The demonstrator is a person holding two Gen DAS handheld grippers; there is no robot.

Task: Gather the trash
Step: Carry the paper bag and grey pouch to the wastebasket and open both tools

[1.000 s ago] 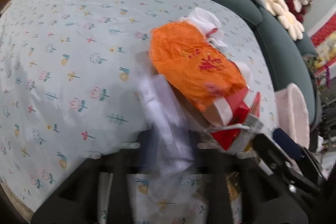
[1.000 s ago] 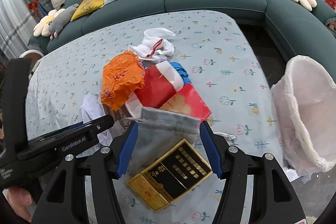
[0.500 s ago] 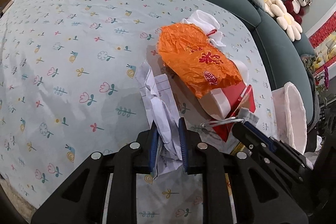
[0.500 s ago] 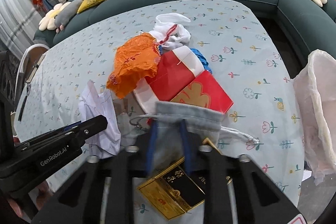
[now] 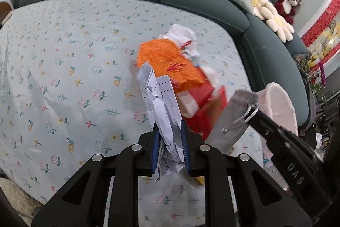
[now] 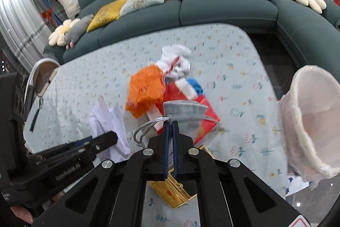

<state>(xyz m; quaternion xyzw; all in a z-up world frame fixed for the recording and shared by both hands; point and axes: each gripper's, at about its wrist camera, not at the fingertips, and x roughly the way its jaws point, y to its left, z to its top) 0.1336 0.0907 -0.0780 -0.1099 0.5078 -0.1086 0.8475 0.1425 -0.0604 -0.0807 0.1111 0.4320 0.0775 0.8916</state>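
Note:
My left gripper (image 5: 170,131) is shut on a crumpled white paper (image 5: 161,103), held above the flowered tablecloth (image 5: 63,78). My right gripper (image 6: 169,124) is shut on a grey drawstring pouch (image 6: 184,110), lifted off the table; the pouch (image 5: 231,116) also shows in the left wrist view. Behind both lies a pile: an orange plastic bag (image 6: 146,88), a red box (image 6: 204,122), white cloth (image 6: 176,59) and something blue (image 6: 194,84). A gold and black box (image 6: 172,193) lies under the right gripper. The white paper (image 6: 110,120) also shows at the left of the right wrist view.
A white-lined bin (image 6: 314,120) stands open off the table's right edge. A teal sofa (image 6: 212,7) with cushions and soft toys curves around the far side. A chair with a book (image 6: 42,78) sits at the left. A floor gap lies between table and sofa on the right.
The right gripper closed on the grey pouch and lifted it off the gold box. The left gripper rose with the white paper, which now hangs off the table.

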